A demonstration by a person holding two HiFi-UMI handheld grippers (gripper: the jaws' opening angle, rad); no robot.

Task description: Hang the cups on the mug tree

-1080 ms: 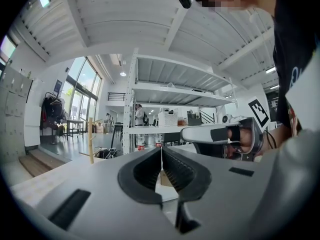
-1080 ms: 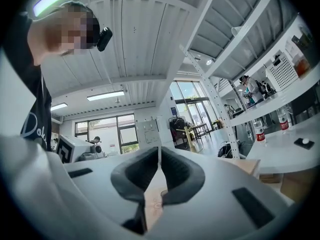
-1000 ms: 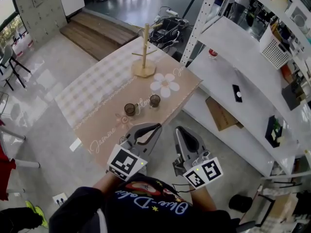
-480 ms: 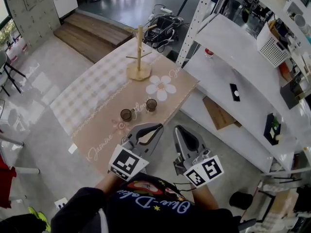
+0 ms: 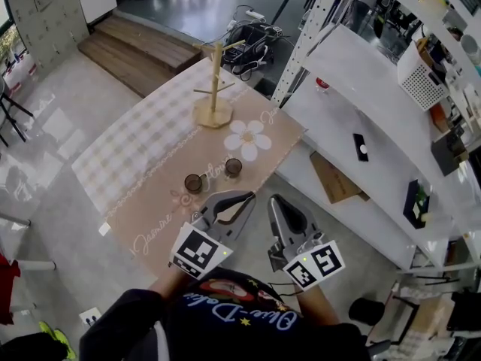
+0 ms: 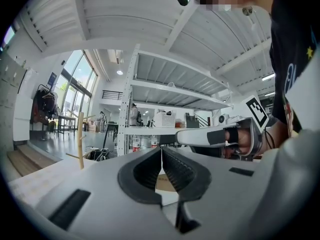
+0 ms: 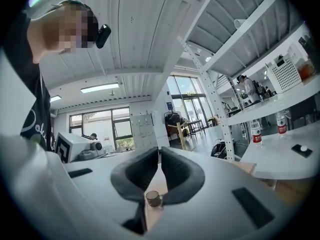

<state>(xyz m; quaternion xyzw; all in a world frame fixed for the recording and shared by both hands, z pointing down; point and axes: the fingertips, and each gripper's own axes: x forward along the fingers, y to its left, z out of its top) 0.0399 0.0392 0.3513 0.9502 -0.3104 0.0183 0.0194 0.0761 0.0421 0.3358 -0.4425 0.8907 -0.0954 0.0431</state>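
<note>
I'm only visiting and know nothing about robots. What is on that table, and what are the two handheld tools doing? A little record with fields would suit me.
Table: covered by a beige checked cloth with a white flower print
Mug tree: light wooden mug tree, upright at the far end, pegs bare
Cups: small dark glass cup and second dark glass cup, upright on the cloth, apart from each other
Left tool: shut, holding nothing
Right tool: shut, holding nothing
Beside the table: white metal shelving
Task progress: no cup hung yet
</note>
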